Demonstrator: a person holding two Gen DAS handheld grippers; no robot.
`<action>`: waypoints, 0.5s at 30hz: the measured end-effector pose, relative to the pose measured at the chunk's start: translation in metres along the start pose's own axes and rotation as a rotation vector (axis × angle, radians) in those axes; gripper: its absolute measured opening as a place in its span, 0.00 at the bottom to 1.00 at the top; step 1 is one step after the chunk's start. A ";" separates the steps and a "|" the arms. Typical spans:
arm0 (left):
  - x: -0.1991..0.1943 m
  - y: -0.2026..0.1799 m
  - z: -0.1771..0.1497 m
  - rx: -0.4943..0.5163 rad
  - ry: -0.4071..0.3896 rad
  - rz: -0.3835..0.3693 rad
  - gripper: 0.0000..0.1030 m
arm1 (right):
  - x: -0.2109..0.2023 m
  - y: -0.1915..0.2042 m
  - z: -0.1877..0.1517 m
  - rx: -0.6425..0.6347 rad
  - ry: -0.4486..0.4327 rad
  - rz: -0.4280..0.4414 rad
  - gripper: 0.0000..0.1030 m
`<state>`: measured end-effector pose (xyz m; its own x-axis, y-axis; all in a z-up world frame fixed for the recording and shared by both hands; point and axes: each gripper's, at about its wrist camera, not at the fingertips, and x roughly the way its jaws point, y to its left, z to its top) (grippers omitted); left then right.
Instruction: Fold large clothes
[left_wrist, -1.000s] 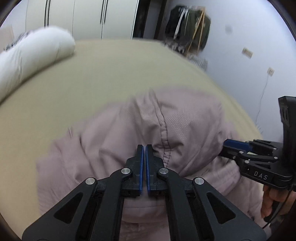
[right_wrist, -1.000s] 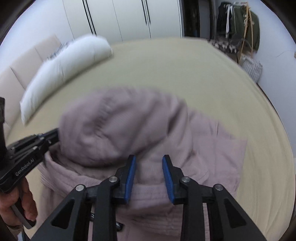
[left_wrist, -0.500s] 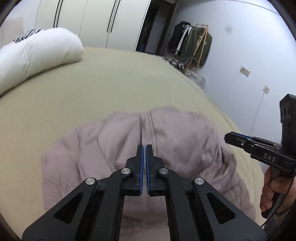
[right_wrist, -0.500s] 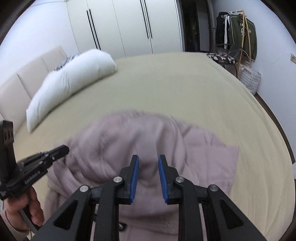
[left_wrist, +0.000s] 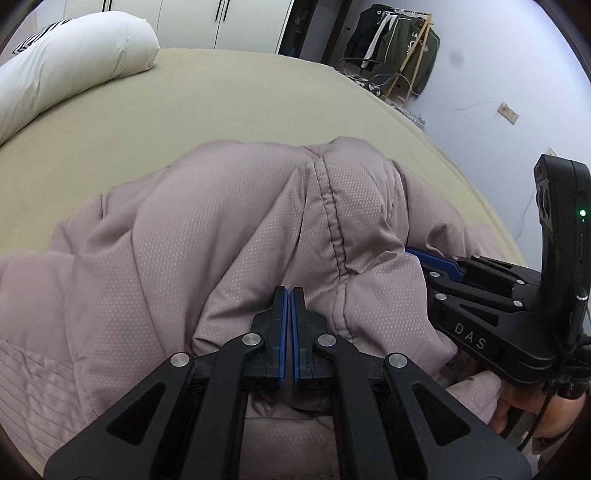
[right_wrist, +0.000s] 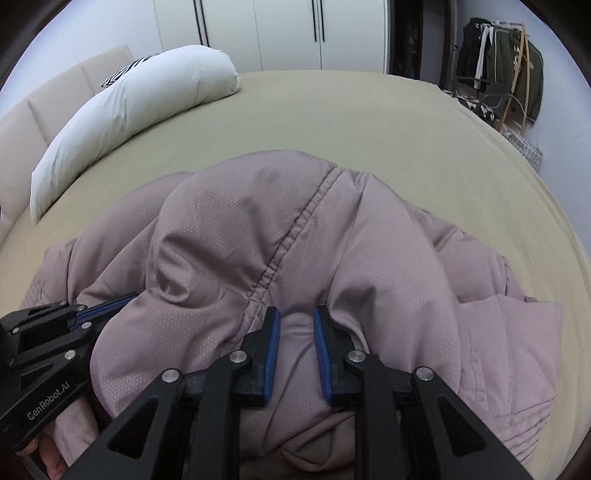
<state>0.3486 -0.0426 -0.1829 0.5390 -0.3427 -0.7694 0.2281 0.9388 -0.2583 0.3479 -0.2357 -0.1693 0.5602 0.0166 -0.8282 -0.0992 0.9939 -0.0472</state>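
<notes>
A mauve padded jacket (left_wrist: 229, 236) lies bunched on the olive bed (left_wrist: 229, 96); its hood with a stitched centre seam bulges up in front of both grippers. It also shows in the right wrist view (right_wrist: 258, 229). My left gripper (left_wrist: 288, 295) is shut, its tips against the hood's near edge; whether fabric is pinched is hidden. My right gripper (right_wrist: 295, 314) has its jaws a little apart with a fold of the jacket between the pads. The right gripper also shows in the left wrist view (left_wrist: 417, 254), its tips tucked under the hood.
A long white pillow (right_wrist: 122, 110) lies at the bed's far left by a beige headboard (right_wrist: 55, 96). White wardrobes (right_wrist: 288, 33) stand behind. A clothes rack (right_wrist: 506, 74) with dark garments stands at the far right by the wall.
Both grippers have come down and close onto the jacket's hood. The right gripper's jaws have narrowed around a fold. The left gripper stays shut.
</notes>
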 end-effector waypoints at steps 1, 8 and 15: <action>0.000 -0.002 -0.002 -0.002 0.003 0.000 0.01 | 0.000 0.001 -0.001 -0.010 0.003 -0.002 0.20; -0.014 -0.015 -0.029 -0.037 0.005 -0.013 0.01 | -0.044 -0.011 0.014 0.085 -0.045 0.042 0.19; -0.010 -0.025 -0.036 -0.016 0.017 -0.002 0.01 | -0.005 0.000 -0.010 -0.005 0.024 -0.005 0.22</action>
<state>0.3084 -0.0617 -0.1899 0.5246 -0.3441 -0.7787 0.2164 0.9385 -0.2689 0.3363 -0.2365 -0.1706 0.5410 0.0093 -0.8410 -0.1012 0.9934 -0.0541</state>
